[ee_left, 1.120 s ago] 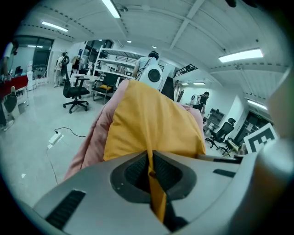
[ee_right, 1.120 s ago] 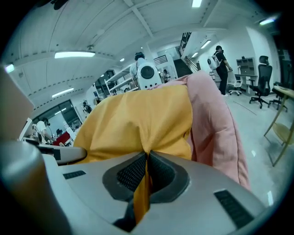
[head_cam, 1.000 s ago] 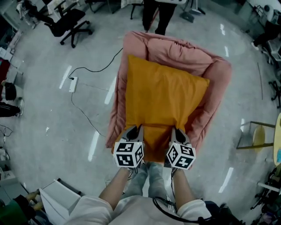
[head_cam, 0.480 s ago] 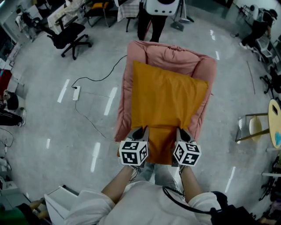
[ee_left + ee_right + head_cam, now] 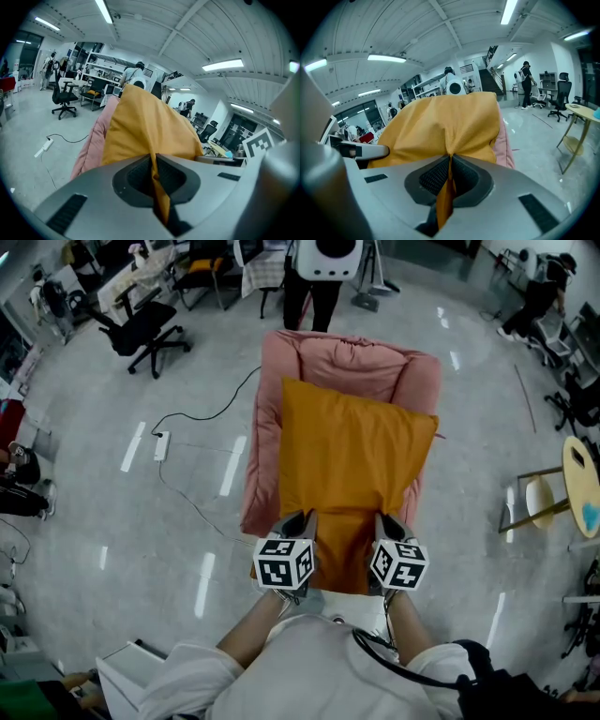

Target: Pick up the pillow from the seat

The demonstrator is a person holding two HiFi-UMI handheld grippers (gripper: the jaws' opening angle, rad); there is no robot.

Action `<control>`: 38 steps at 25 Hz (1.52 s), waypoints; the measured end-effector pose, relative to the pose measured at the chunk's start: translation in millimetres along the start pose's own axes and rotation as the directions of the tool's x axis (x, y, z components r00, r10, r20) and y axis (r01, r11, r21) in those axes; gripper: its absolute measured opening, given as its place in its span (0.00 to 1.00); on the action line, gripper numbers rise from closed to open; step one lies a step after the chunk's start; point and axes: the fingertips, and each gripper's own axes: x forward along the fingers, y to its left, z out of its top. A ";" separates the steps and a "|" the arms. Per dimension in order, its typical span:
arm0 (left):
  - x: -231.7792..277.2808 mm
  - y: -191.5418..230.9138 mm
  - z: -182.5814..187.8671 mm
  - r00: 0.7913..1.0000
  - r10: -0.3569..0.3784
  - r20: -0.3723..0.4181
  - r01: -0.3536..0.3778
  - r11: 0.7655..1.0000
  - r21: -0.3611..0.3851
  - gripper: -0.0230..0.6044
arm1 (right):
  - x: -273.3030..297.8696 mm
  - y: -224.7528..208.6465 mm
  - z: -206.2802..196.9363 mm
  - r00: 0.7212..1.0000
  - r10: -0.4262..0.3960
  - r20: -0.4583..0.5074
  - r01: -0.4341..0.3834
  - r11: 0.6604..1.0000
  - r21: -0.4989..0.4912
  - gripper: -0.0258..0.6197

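Observation:
An orange pillow (image 5: 352,465) hangs lifted over the pink padded seat (image 5: 349,359), its near edge raised toward me. My left gripper (image 5: 298,519) is shut on the pillow's near left corner, and the orange cloth (image 5: 151,126) is pinched between its jaws in the left gripper view. My right gripper (image 5: 387,522) is shut on the near right corner, with a fold of the pillow (image 5: 450,126) caught between its pads in the right gripper view. The seat (image 5: 93,140) shows pink beside and below the pillow.
A power strip and black cable (image 5: 161,442) lie on the floor left of the seat. A black office chair (image 5: 141,329) stands at far left. A person (image 5: 319,268) stands behind the seat. A round table (image 5: 581,488) and stool (image 5: 536,502) are at right.
The view has drifted slightly; both grippers keep their hold on the pillow's near corners, and the pillow and seat sit a little further left in the head view.

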 end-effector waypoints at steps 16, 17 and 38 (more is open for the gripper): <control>-71.1 -97.2 -86.6 0.999 0.029 0.018 -0.029 1.000 0.000 0.07 | -121.5 -38.1 -66.8 0.999 0.049 0.015 -0.049 0.999 0.001 0.10; -76.9 -102.0 -92.5 0.999 0.032 0.018 -0.032 0.999 -0.001 0.07 | -129.3 -38.7 -71.3 0.998 0.053 0.014 -0.053 0.999 0.000 0.10; -153.5 -109.2 -141.3 1.000 -0.002 0.000 0.002 1.000 -0.002 0.07 | -201.6 -1.2 -126.0 1.000 0.023 -0.001 -0.023 1.000 0.007 0.10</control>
